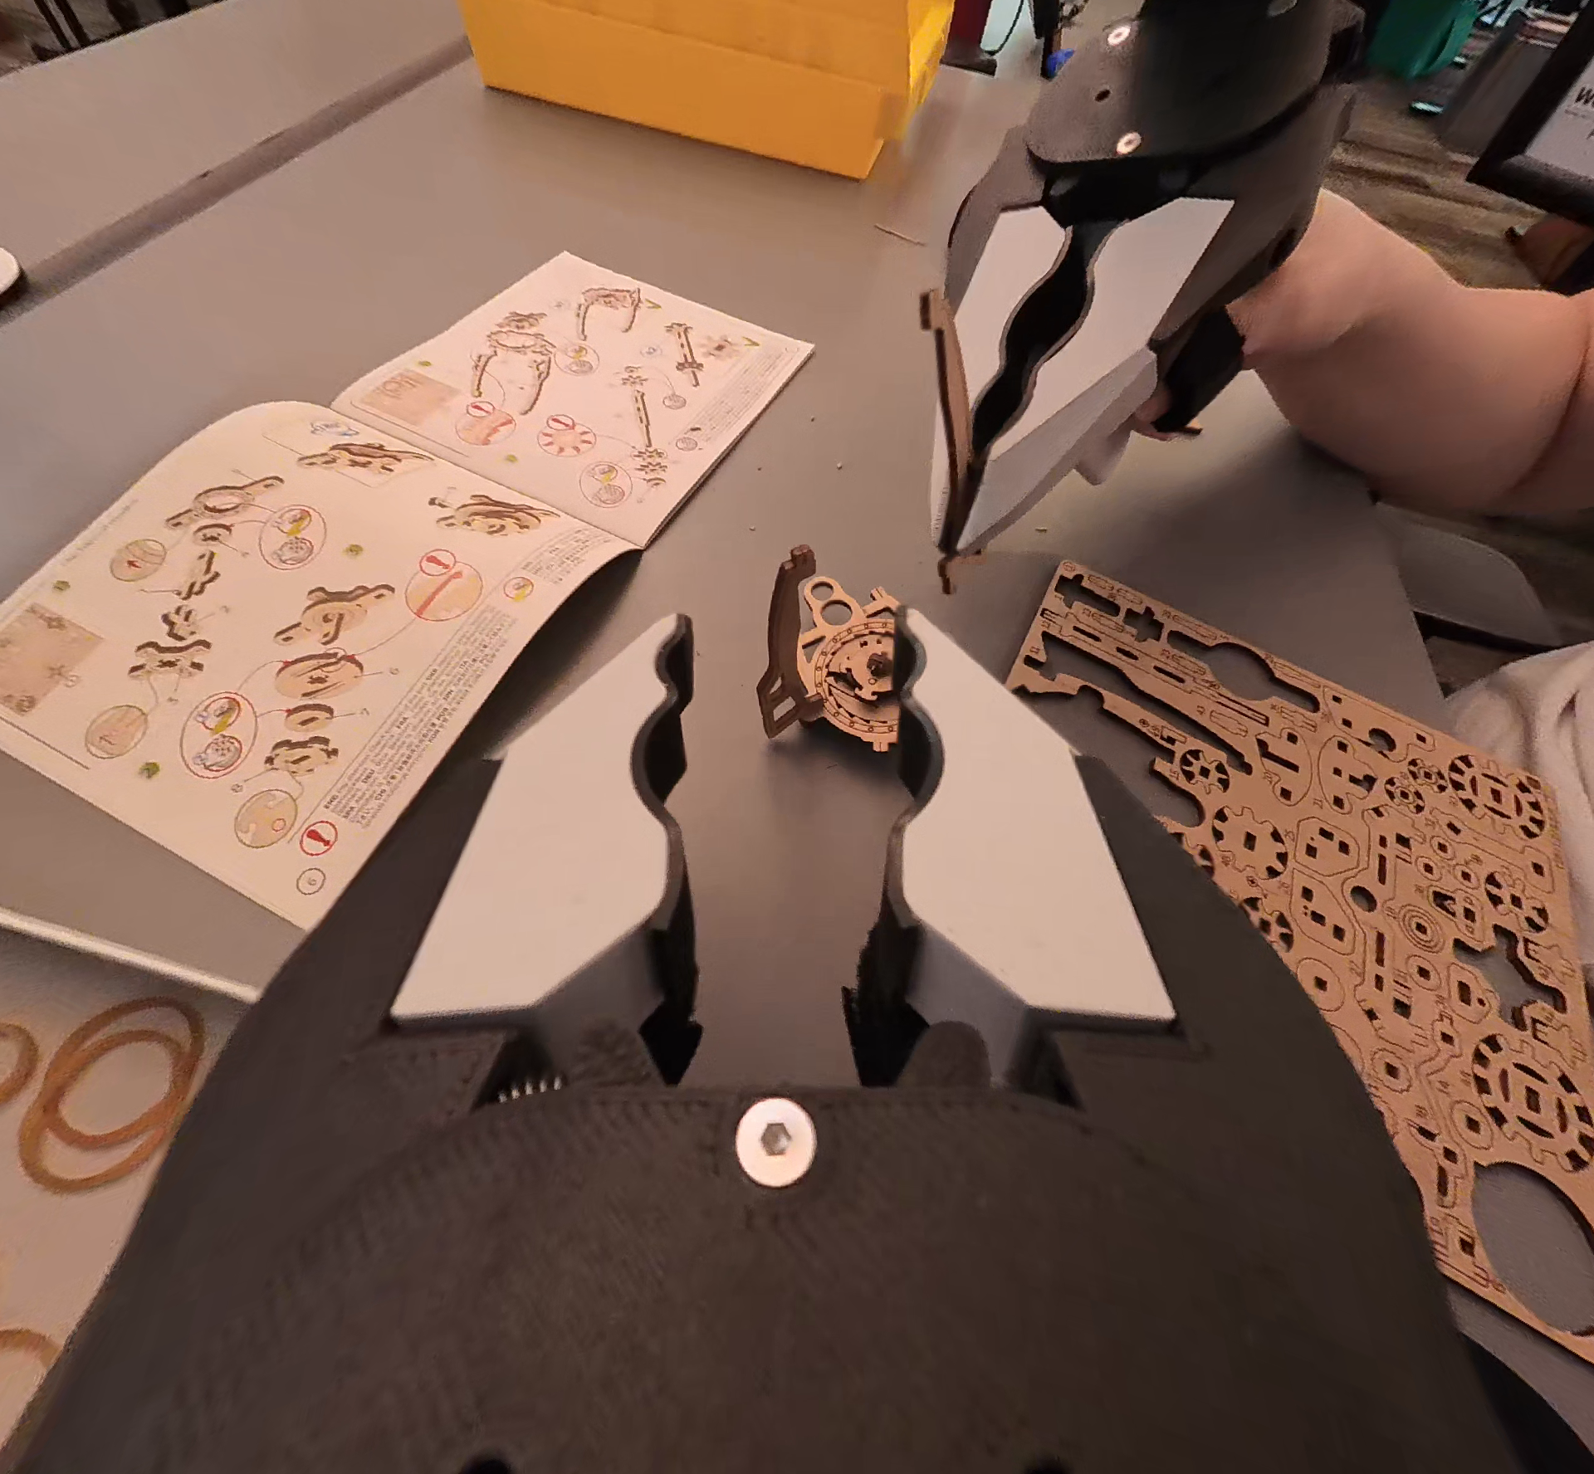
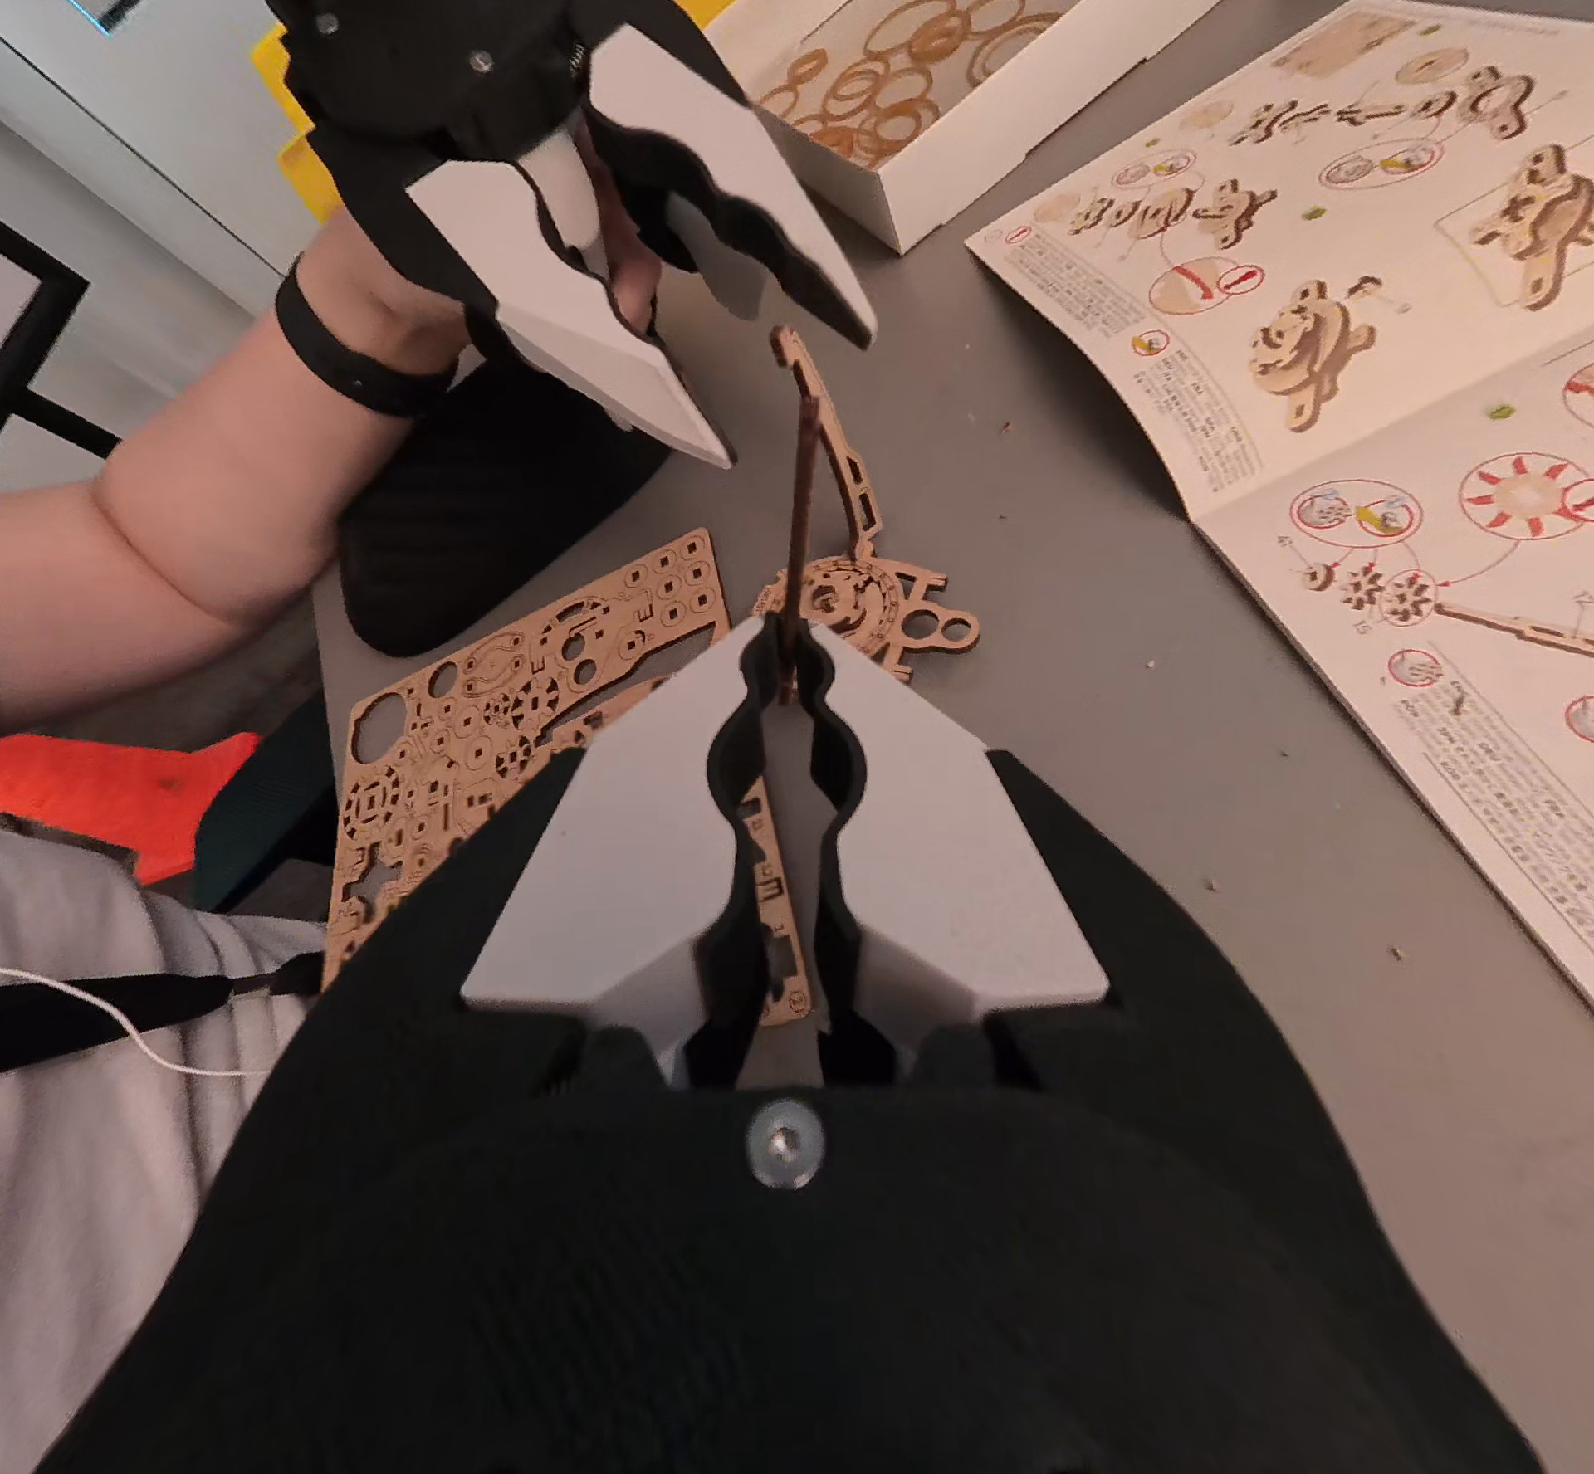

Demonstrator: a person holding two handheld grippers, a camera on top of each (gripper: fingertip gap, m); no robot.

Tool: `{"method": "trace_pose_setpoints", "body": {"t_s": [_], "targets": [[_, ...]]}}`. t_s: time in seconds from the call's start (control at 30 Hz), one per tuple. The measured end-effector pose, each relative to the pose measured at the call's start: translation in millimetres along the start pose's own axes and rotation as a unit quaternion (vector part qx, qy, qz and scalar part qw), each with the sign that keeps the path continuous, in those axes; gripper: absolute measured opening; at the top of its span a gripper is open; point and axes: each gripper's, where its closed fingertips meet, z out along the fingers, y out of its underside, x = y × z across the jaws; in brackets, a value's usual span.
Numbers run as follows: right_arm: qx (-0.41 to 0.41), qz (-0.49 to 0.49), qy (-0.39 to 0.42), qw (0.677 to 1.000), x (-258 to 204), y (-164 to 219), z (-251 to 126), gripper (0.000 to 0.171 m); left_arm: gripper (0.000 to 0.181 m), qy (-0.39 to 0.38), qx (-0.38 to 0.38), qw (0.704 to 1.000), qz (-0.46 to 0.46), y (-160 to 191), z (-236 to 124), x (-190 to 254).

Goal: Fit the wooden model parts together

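Note:
A partly built wooden model [image 1: 850,669] with a round geared disc and a curved upright arm rests on the grey table [image 1: 362,243]. My left gripper [image 1: 793,635] is open and empty, its tips on either side of the model just above it. My right gripper [image 1: 959,549] is shut on a thin curved wooden strip [image 1: 949,415], held upright to the right of the model. In the right wrist view the right gripper [image 2: 781,635] pinches the strip [image 2: 800,519] edge-on over the model [image 2: 871,605]. The open left gripper [image 2: 789,398] hovers beyond.
A punched-out wooden parts sheet [image 1: 1346,855] lies right of the model. An open instruction booklet [image 1: 345,570] lies to the left. A yellow bin [image 1: 690,10] stands at the back. A white box [image 2: 1018,130] holds rubber bands [image 2: 897,79]. A person's forearm [image 1: 1423,389] is at the right. The gap from one gripper's tips to the other's is roughly 6 cm.

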Motion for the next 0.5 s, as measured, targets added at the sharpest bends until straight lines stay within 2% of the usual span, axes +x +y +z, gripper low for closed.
{"method": "trace_pose_setpoints", "body": {"t_s": [0.13, 0.2, 0.3, 0.4, 0.5], "targets": [[-0.006, -0.003, 0.002, 1.0, 1.2, 3.5, 1.9, 0.0, 0.033, -0.013, -0.001, 1.0, 0.004, -0.3, 0.0, -2.1], [-0.006, -0.006, 0.004, 1.0, 1.7, 3.7, 1.9, 0.0, 0.033, -0.032, -0.003, 0.999, 0.013, -1.5, -3.1, -3.5], [0.001, -0.005, -0.003, 1.0, 3.0, 1.8, -1.4, 0.0, 0.041, -0.082, -0.062, 0.993, 0.064, 9.4, -9.5, -5.1], [0.011, -0.002, 0.005, 1.0, 10.4, -1.7, -7.7, 0.0, 0.041, -0.171, -0.129, 0.969, 0.124, 17.7, -23.8, -14.0], [0.027, 0.005, 0.009, 1.0, 18.1, -7.3, -15.2, 0.0, 0.042, -0.156, -0.12, 0.97, 0.141, 15.2, -19.6, 13.5]]}}
